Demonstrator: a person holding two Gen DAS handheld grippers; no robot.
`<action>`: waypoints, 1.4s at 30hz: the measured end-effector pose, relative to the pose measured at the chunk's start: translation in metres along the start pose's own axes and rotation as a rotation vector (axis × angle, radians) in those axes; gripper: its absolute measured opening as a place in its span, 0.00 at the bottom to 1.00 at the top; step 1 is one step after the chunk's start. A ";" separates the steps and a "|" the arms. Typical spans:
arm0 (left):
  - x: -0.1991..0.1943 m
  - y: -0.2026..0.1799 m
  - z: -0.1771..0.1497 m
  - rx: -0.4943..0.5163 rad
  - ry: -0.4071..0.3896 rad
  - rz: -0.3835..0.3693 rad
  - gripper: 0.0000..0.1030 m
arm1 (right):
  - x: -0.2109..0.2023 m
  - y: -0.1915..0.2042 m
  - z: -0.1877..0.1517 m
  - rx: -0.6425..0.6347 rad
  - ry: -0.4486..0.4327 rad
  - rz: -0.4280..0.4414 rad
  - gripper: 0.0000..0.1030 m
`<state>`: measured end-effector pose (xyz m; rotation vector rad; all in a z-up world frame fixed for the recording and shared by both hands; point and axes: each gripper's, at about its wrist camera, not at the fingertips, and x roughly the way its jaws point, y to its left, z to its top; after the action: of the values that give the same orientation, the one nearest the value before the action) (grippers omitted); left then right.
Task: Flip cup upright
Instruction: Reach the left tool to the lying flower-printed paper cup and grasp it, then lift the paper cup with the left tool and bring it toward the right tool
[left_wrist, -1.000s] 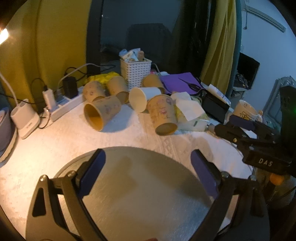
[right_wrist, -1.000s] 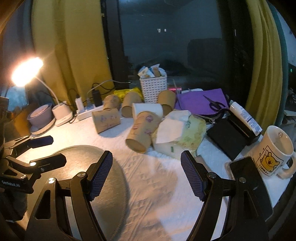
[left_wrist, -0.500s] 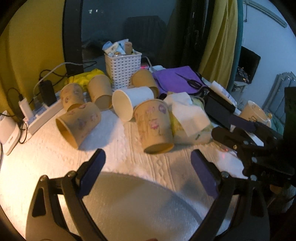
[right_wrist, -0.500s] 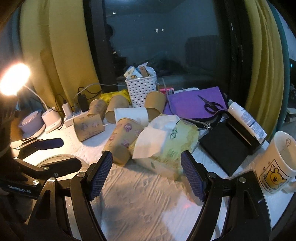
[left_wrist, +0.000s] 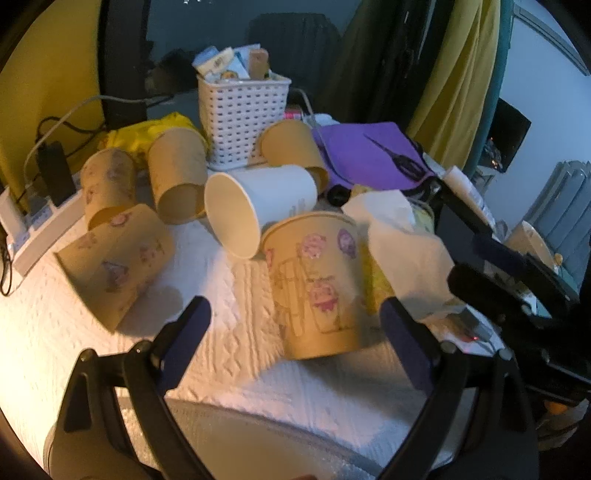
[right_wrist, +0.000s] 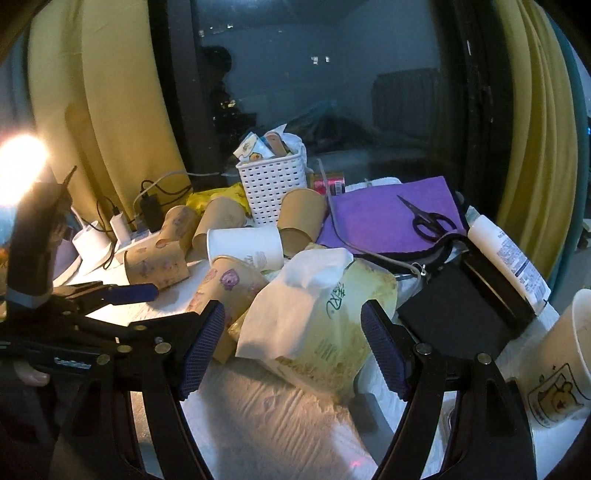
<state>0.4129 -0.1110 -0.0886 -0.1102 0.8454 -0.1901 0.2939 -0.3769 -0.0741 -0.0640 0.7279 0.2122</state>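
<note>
Power strip (left_wrist: 22, 236) sitting at far left edge of the white table cover (left_wrist: 229, 295). Next to it, 1 printed paper cup (left_wrist: 114, 266) lying on its side, with 2 more brown cups (left_wrist: 181, 177) lying behind it. White paper cup (left_wrist: 258, 206) lying on its side mid-table, mouth facing left, in front of the white basket (left_wrist: 242, 122). Target printed cup (left_wrist: 317, 284) standing mouth-down just right of center, leaning against the tissue pack (right_wrist: 325, 317). Left gripper (left_wrist: 295, 339) hovering with jaws spread wide, straddling that cup without touching it. Right gripper (right_wrist: 291, 347) also gaping open, empty, sitting over the tissue pack. Scissors (right_wrist: 428, 221) lying on the purple mat (right_wrist: 388, 218); Pooh mug (right_wrist: 561, 362) sitting at far right.
</note>
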 end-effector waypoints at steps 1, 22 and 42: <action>0.004 0.000 0.001 0.004 0.010 0.000 0.91 | 0.001 -0.001 0.000 0.002 0.002 -0.006 0.77; 0.044 0.003 0.013 0.024 0.162 -0.105 0.56 | 0.002 -0.010 0.000 0.022 0.008 -0.039 0.77; -0.051 0.002 -0.019 0.061 0.006 -0.085 0.56 | -0.039 0.030 0.001 0.003 -0.021 -0.010 0.77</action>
<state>0.3657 -0.0985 -0.0642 -0.0885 0.8412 -0.2965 0.2599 -0.3544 -0.0475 -0.0629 0.7064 0.2017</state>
